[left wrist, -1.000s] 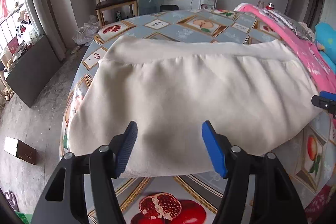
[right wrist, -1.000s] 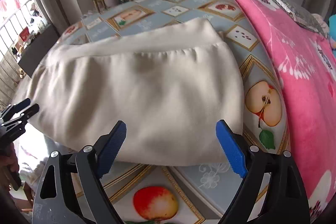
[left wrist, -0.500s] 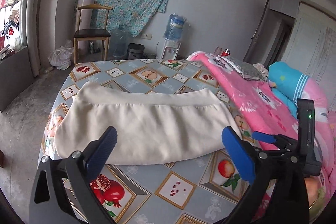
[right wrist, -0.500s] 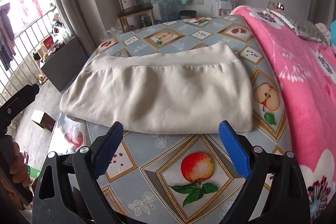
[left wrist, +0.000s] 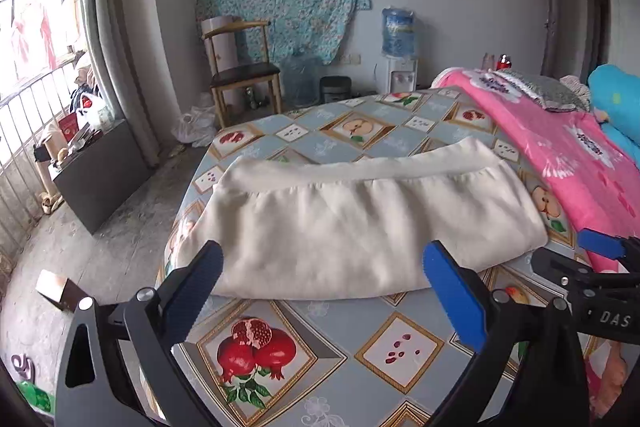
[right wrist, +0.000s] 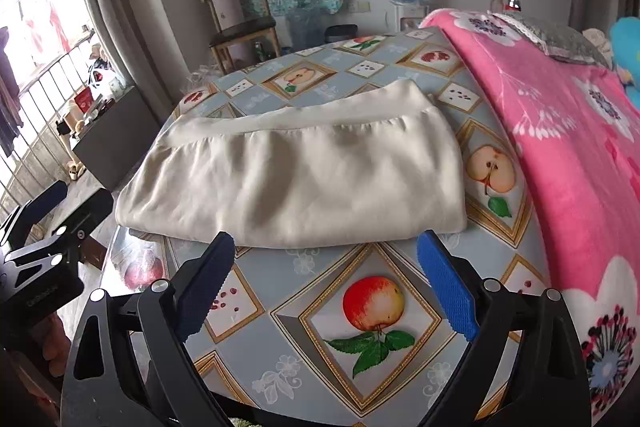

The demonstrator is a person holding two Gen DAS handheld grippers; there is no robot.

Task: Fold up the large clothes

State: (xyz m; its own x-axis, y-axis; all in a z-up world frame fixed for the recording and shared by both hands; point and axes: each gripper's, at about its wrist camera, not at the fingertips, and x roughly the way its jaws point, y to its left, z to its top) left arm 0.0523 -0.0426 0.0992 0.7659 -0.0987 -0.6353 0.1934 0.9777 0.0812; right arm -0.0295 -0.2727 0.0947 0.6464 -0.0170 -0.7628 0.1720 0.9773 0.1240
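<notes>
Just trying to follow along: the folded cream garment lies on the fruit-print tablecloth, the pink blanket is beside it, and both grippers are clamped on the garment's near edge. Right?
Not quite. The left gripper and right gripper hang open, clear of the cream garment, as both wrist views show. The garment does lie folded on the fruit-print tablecloth, beside the pink blanket.

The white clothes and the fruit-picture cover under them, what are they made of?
The cream garment looks like soft, thick knit fabric, maybe fleece: matte, with puffy folds and a gathered band. The fruit-print cover looks like smooth plastic or oilcloth: it lies flat and shines at its edge.
</notes>
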